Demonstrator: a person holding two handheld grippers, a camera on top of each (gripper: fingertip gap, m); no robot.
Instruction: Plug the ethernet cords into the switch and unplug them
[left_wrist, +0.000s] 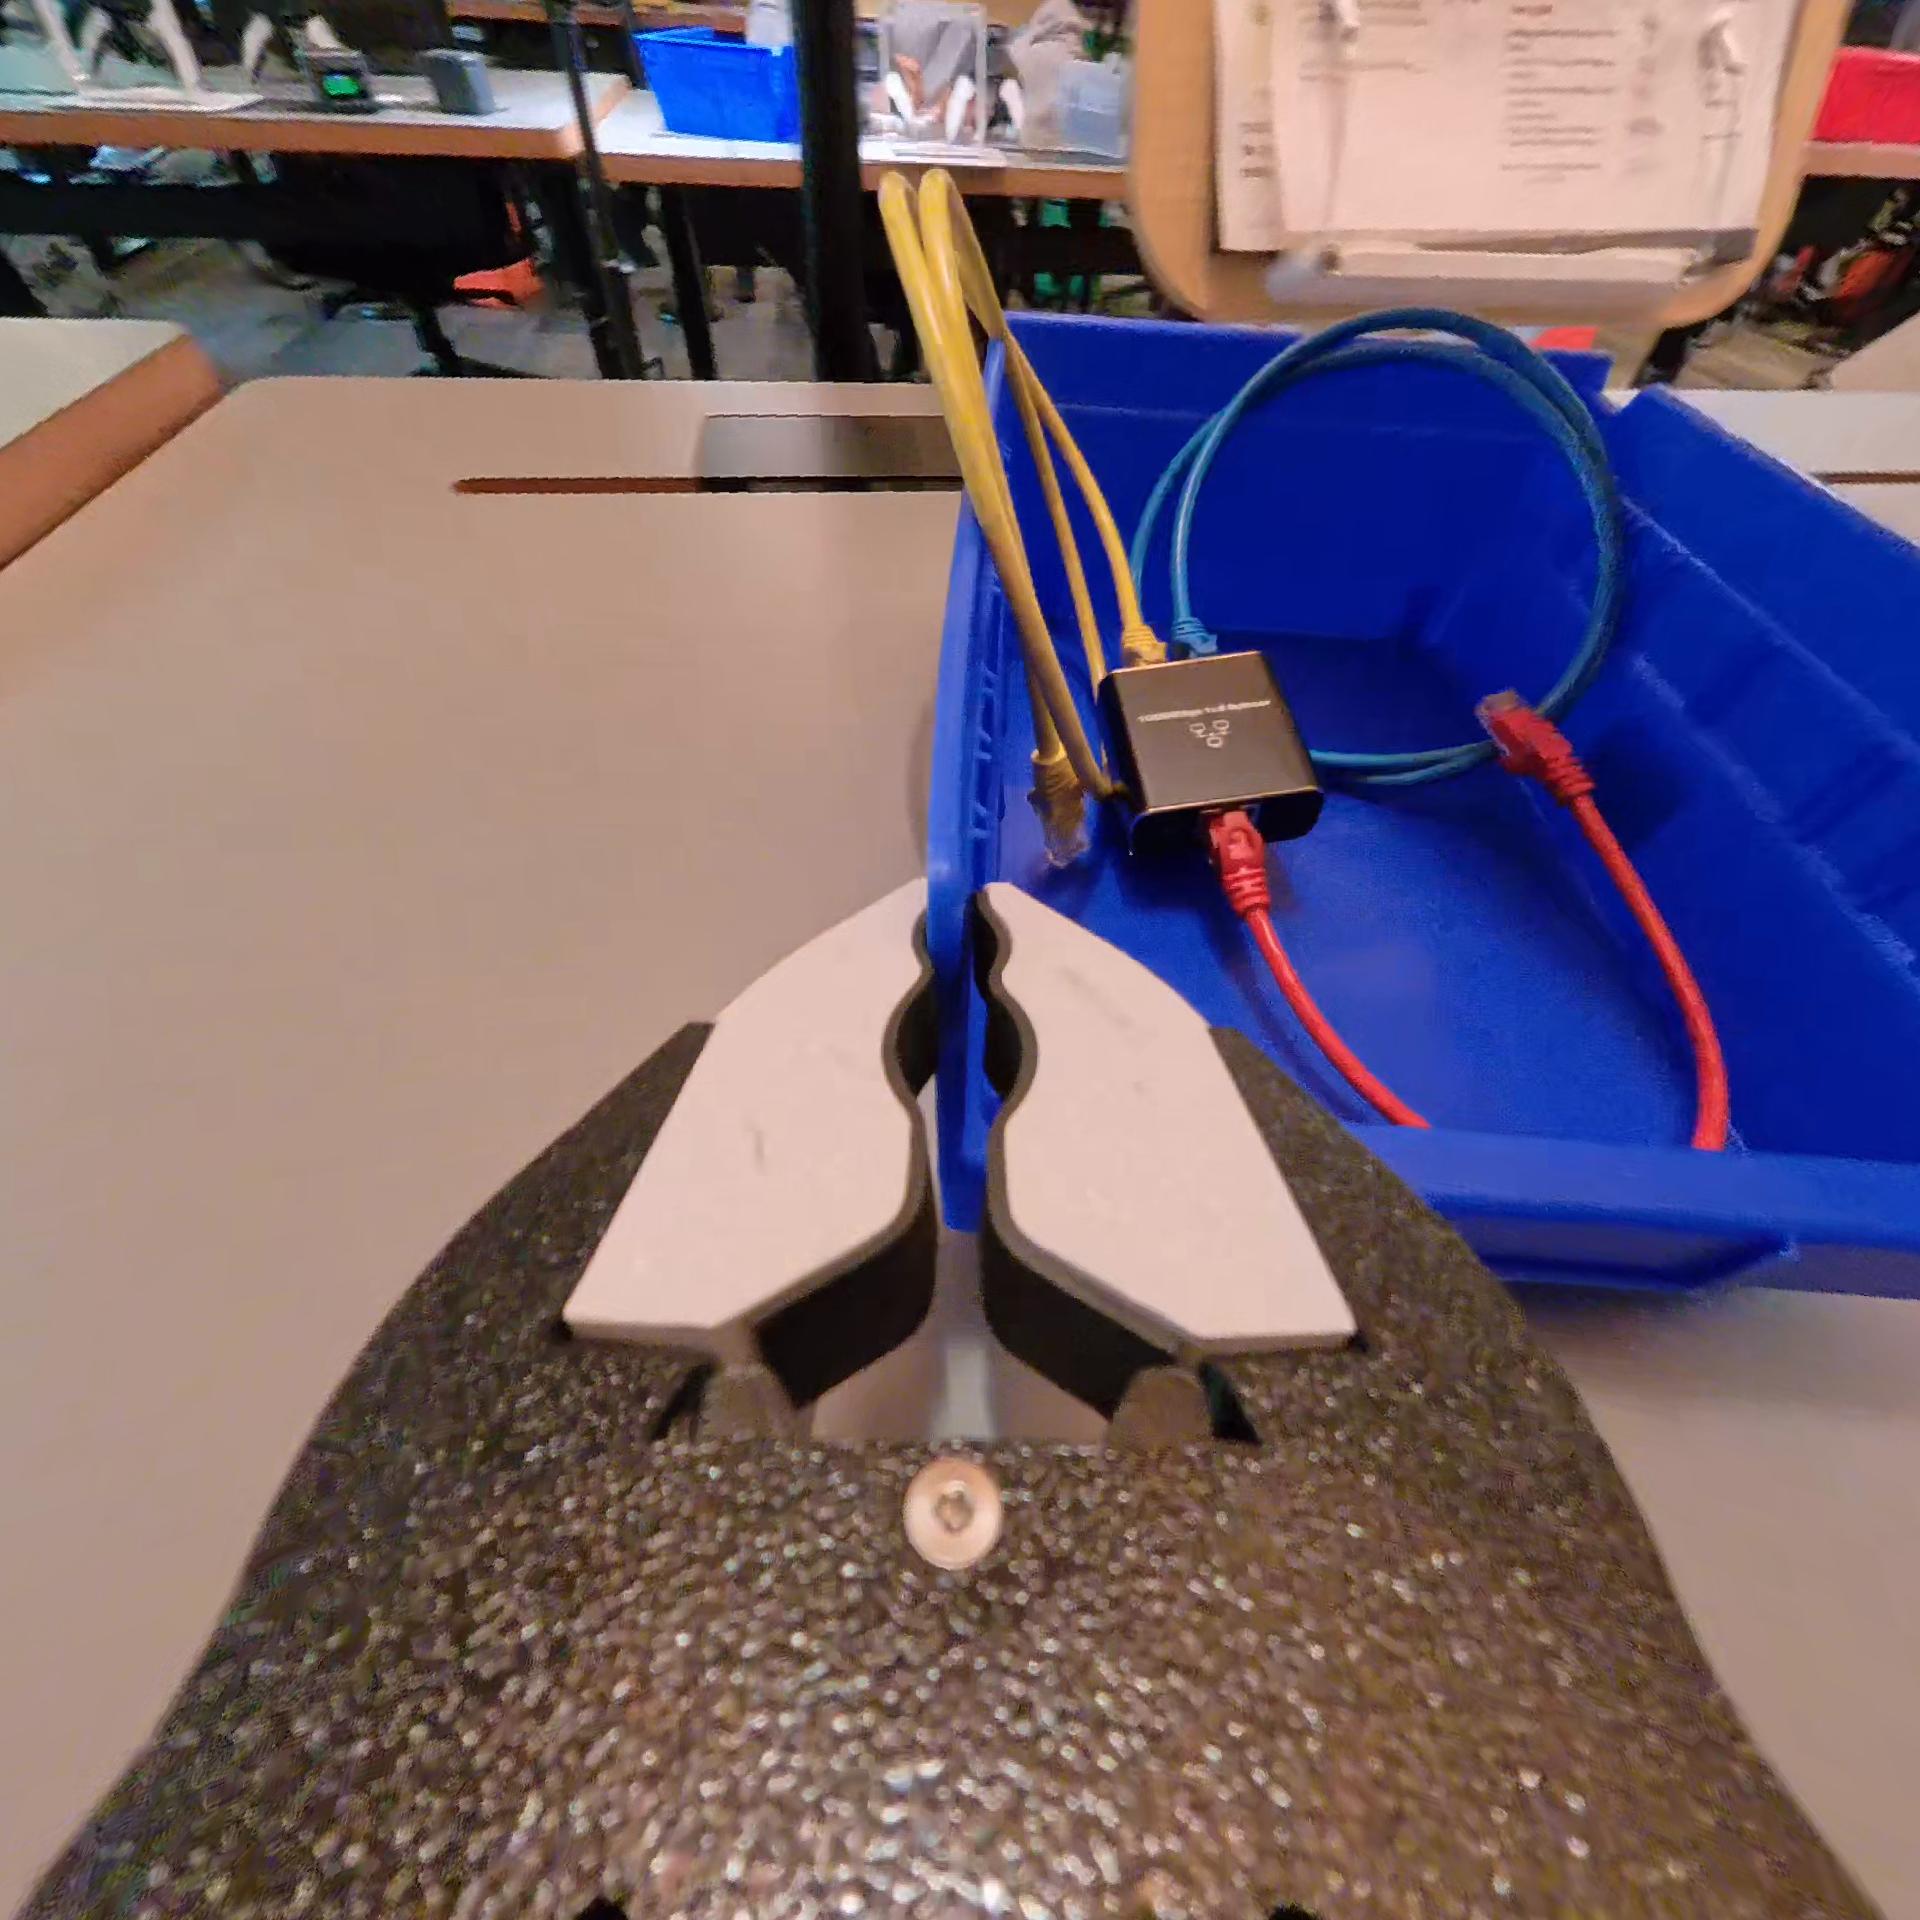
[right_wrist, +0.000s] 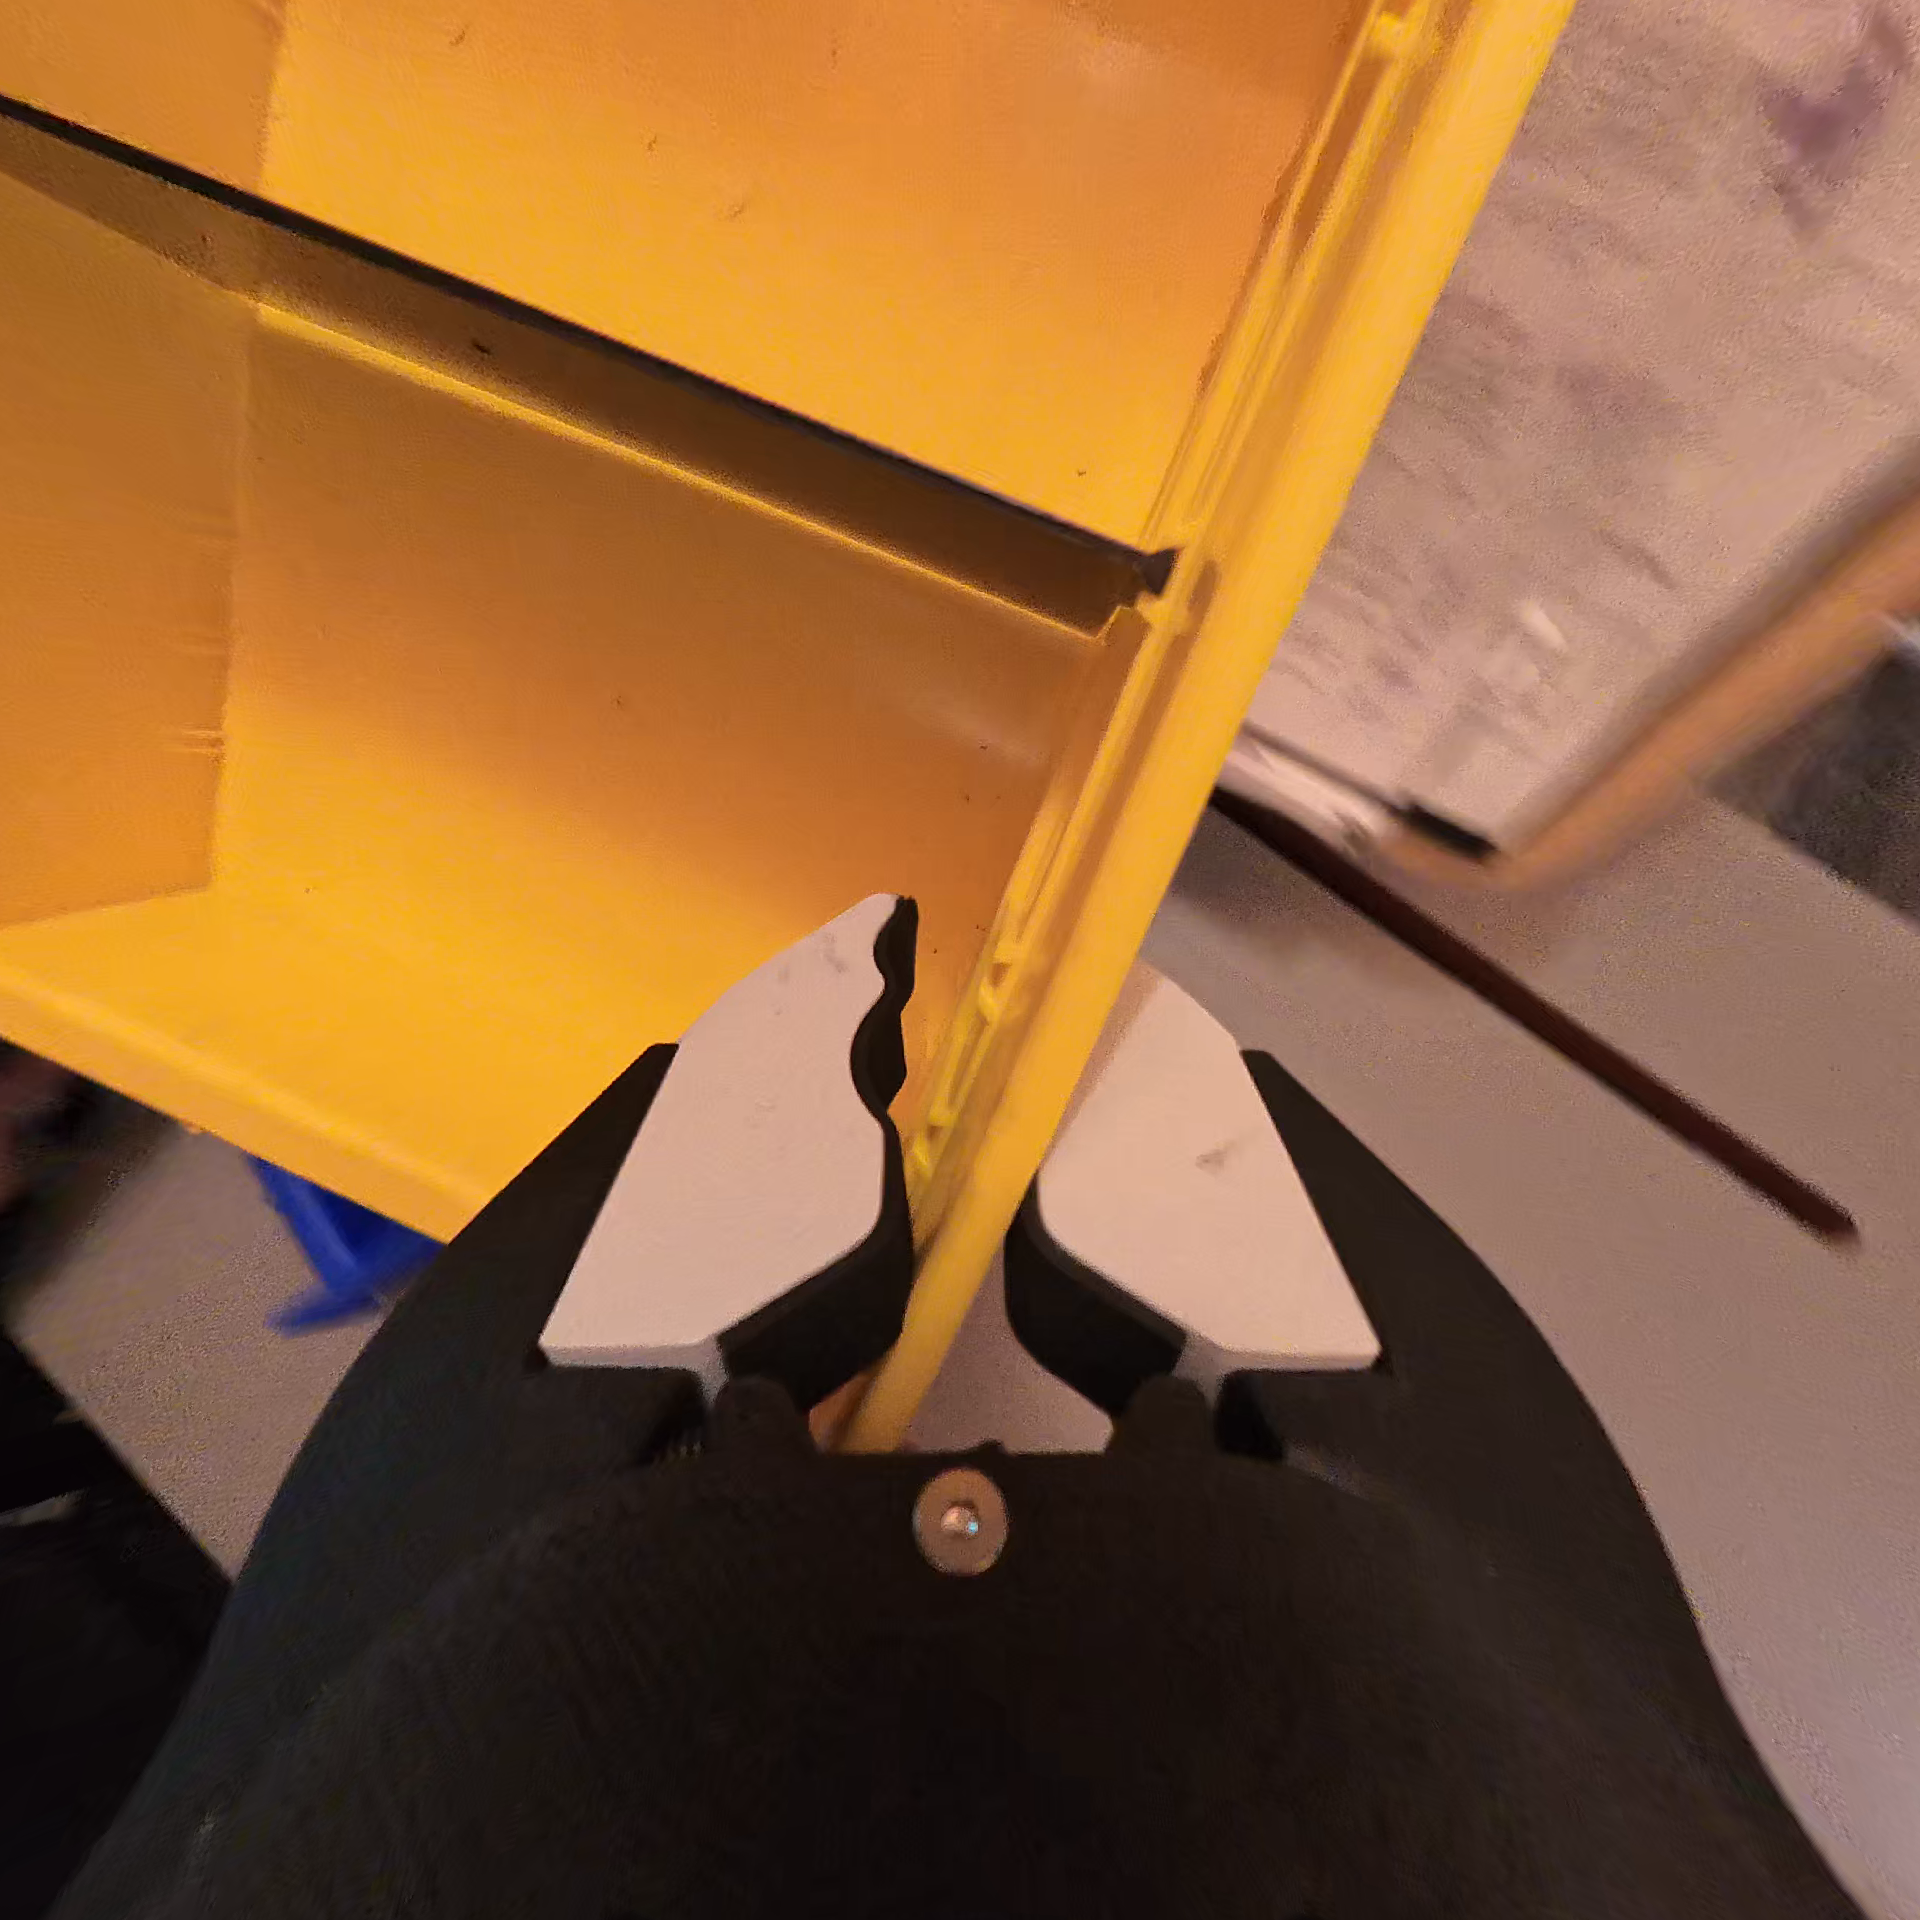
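Observation:
In the left wrist view a small black switch (left_wrist: 1210, 753) lies in a blue bin (left_wrist: 1455, 1174) on the table. A yellow cord (left_wrist: 971, 436) and a blue cord (left_wrist: 1382, 561) are plugged into its far side, and a red cord (left_wrist: 1320, 1018) into its near side. Each cord's other plug lies loose in the bin. My left gripper (left_wrist: 954, 914) is shut on the blue bin's left wall. In the right wrist view my right gripper (right_wrist: 997, 956) is shut on the right wall of a yellow bin (right_wrist: 1164, 831), which is tilted and empty, with a black divider (right_wrist: 582, 343).
The grey table (left_wrist: 416, 779) extends left of the blue bin, with a slot (left_wrist: 707, 484) near its far edge. A chair back with papers (left_wrist: 1475, 135) stands behind the bin. More tables and a blue crate (left_wrist: 717, 83) are farther back.

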